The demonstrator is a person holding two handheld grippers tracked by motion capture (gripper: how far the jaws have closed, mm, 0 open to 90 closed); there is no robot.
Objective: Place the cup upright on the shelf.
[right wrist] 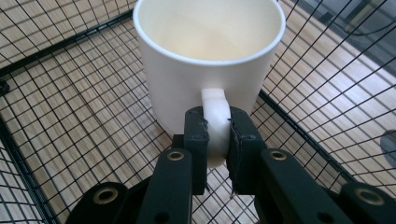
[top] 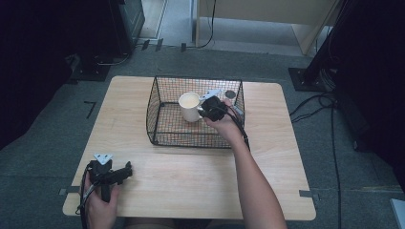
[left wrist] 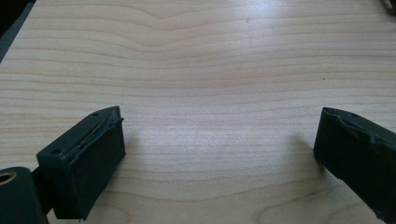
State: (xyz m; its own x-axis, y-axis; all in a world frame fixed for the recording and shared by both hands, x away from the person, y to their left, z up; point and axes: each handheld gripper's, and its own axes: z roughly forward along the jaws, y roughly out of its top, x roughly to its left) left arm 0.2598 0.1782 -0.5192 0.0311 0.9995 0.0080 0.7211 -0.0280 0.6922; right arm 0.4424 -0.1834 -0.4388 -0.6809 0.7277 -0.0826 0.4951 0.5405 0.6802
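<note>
A black wire basket (top: 162, 129) stands on the light wooden worktop (top: 200, 176), toward its far edge and about midway between the left and right edges. Inside the basket a white mug (top: 189, 107) stands upright, its opening facing up and nothing visible inside it. The right gripper (right wrist: 217, 135) reaches over the basket's right side, and its fingers (right wrist: 195, 140) are clamped on the mug's handle (right wrist: 215, 112) from either side. In the high view the right hand (top: 224, 121) holds that gripper beside the mug. The left gripper (left wrist: 219, 149) rests near the worktop's near left corner, held by the left hand (top: 101, 202), its fingers (left wrist: 88, 158) set wide apart over bare wood with nothing between them.
</note>
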